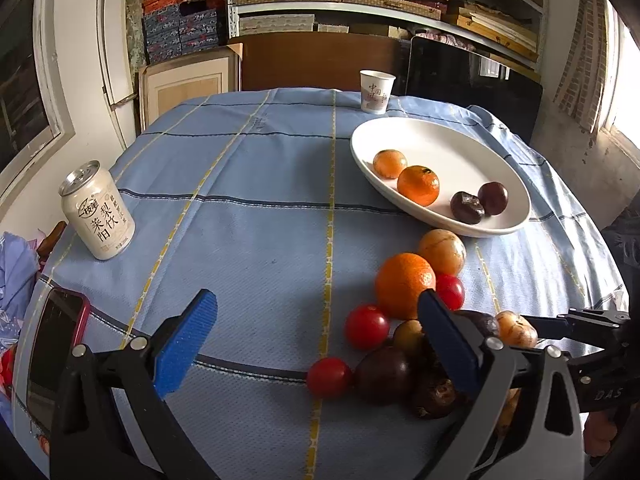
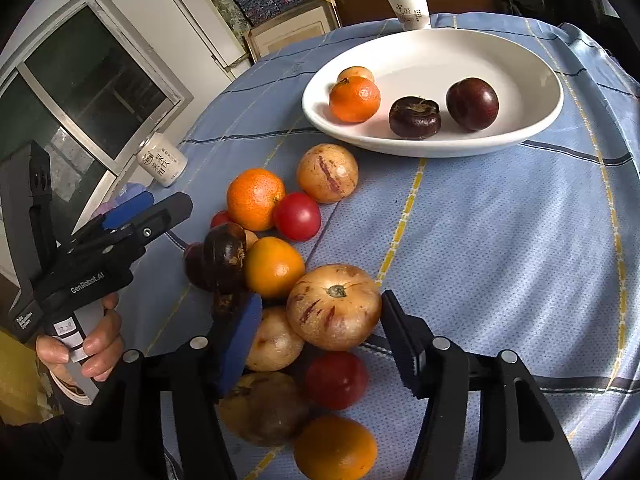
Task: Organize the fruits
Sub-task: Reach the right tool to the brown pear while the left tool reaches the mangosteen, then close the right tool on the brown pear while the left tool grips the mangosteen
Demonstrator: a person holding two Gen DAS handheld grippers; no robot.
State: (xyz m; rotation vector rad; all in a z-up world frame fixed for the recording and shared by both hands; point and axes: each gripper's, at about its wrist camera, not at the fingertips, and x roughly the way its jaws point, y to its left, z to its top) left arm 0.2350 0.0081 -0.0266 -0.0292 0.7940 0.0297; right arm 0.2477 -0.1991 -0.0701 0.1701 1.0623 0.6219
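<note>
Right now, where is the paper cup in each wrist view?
Left wrist: the paper cup stands upper centre-right, on the cloth just beyond the plate's far rim.
Right wrist: the cup is at the top, right of centre, again just beyond the plate.
Shared landmark: the white plate holding four fruits; the drink can also shows at the left in both.

Black left claw [image 2: 132, 216], blue ribbed pads [image 1: 186, 344], silver screws, "GenRobot.AI" print; sleeve [image 2: 36, 448] probably dark.
</note>
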